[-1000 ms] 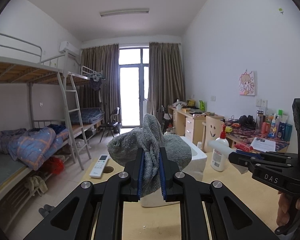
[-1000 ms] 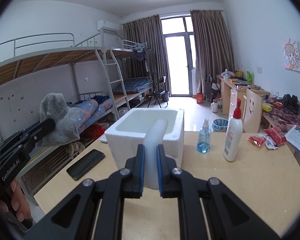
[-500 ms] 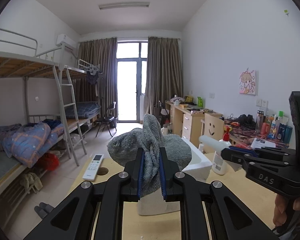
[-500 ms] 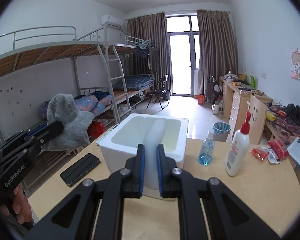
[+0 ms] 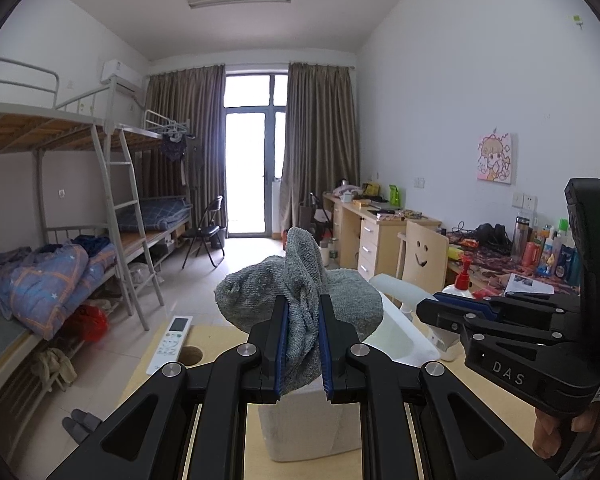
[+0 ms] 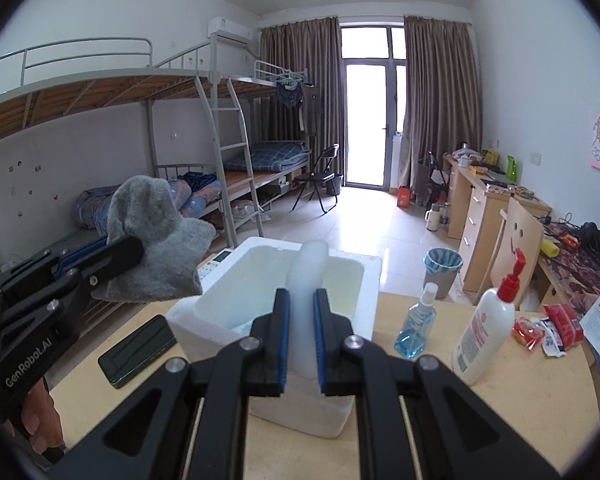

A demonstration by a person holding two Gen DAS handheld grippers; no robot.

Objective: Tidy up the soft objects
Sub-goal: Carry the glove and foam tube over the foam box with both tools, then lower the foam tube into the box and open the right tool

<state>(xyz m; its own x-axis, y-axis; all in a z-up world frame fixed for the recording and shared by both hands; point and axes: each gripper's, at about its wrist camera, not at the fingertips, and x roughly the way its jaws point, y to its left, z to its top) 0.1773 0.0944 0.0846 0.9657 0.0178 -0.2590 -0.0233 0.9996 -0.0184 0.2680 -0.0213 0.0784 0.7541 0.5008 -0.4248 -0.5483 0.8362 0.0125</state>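
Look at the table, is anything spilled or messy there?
Nothing is spilled. Only the red snack wrappers lie scattered at the table's right edge. The bottles stand upright, and the foam box sits flat.

Two grippers (image 5: 303,344) (image 6: 300,336), two bottles (image 6: 482,336) (image 6: 416,322), one foam box (image 6: 352,280).

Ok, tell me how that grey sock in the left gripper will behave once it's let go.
The grey sock bunches and droops around the left gripper, so it is probably floppy and light. Released, it would likely slump rather than roll.
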